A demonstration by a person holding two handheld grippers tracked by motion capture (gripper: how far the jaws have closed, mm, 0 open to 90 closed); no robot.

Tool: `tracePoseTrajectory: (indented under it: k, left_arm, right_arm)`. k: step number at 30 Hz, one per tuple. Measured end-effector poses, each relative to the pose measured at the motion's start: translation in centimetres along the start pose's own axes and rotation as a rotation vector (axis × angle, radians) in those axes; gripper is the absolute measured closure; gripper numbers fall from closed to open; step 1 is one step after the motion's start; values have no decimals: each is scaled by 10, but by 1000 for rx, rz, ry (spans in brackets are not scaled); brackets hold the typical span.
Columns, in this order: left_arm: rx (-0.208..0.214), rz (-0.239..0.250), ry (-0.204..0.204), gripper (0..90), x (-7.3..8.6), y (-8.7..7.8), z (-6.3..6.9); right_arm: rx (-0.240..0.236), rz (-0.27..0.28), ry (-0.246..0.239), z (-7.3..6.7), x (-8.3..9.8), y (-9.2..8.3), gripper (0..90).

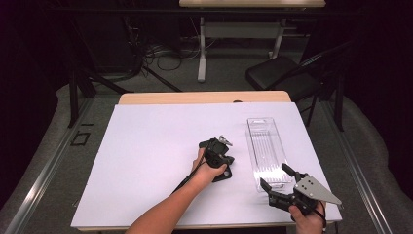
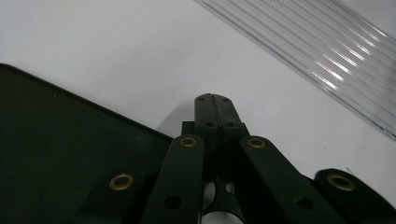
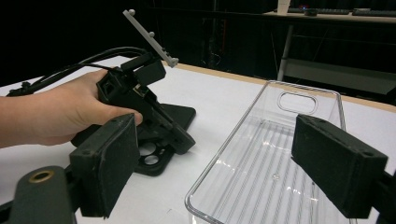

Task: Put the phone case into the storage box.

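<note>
Black phone case point(image 1: 223, 174): flat on table, beneath left gripper point(image 1: 217, 157), jaws clenched, empty. Clear tray point(image 1: 265, 148): before right gripper point(image 1: 273, 181), jaws released.

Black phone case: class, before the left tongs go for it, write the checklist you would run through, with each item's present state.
1. Left tongs open enough to take the case: not ok, they are shut with nothing between them.
2. Black phone case lying flat on the white table: ok.
3. Left tongs touching the case: cannot tell; their tip is over its edge in the right gripper view.
4. Clear tray empty and upright: ok.
5. Right tongs open, at the tray's near end, pads apart from its walls: ok.
</note>
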State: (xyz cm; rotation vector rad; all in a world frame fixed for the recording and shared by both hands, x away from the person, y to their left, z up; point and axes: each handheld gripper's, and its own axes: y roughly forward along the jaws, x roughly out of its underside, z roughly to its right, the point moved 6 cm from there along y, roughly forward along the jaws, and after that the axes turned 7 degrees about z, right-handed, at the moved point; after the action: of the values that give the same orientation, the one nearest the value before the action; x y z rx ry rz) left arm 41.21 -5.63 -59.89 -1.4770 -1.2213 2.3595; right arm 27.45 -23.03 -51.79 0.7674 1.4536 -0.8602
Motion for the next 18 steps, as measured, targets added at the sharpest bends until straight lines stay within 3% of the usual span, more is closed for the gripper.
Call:
tracePoseTrajectory:
  k: [8, 18]
  left_arm:
    - [3, -9, -1, 900, 11, -11, 3]
    - [-4, -21, 35, 900, 29, -31, 4]
  right_arm:
    - [1, 2, -3, -1, 0, 1, 141]
    - [-2, 6, -2, -2, 0, 1, 140]
